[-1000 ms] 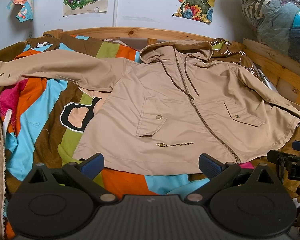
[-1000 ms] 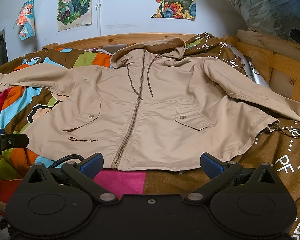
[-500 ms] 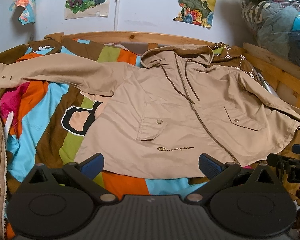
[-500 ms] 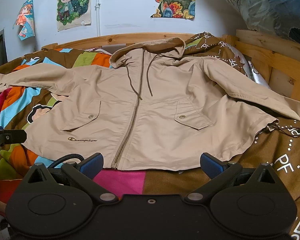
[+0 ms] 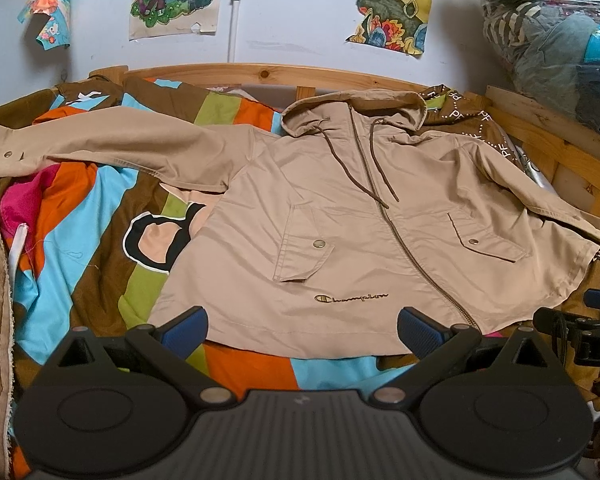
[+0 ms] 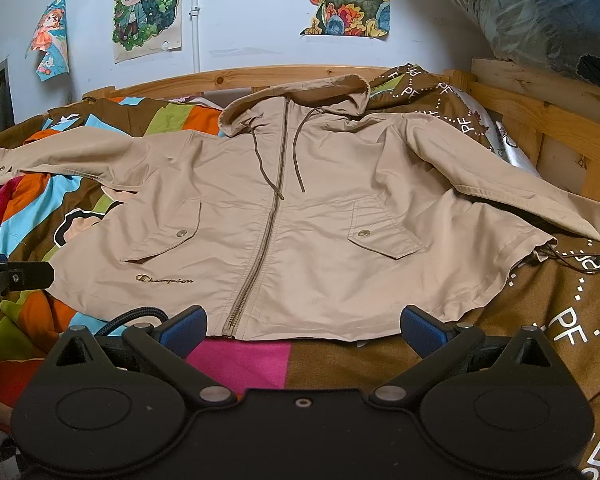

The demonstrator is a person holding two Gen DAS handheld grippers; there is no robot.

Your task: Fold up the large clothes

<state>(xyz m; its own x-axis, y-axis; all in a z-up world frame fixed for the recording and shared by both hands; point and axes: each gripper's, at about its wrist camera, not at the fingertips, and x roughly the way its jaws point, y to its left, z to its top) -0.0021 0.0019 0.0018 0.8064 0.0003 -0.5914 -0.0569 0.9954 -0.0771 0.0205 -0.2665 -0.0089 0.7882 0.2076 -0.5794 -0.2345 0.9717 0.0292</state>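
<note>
A beige hooded zip jacket [image 5: 352, 216] lies flat, front up, on a striped multicoloured blanket [image 5: 80, 216]. It also shows in the right wrist view [image 6: 300, 224]. Its sleeves are spread out to both sides and its hood points at the headboard. My left gripper [image 5: 302, 330] is open and empty, hovering just before the jacket's bottom hem on its left half. My right gripper [image 6: 304, 330] is open and empty, before the hem near the zip's lower end. Each gripper's tip shows at the edge of the other's view.
A wooden bed frame [image 5: 260, 76] runs behind the hood and along the right side [image 6: 540, 112]. A plastic-wrapped bundle of bedding [image 5: 552, 32] sits at the upper right. Posters hang on the white wall [image 6: 240, 20]. A brown cover with white "PF" print [image 6: 560, 320] lies at right.
The left gripper has risen and drawn back slightly, so the jacket sits a little lower and farther in its view. The right gripper has barely moved. The jacket has not moved.
</note>
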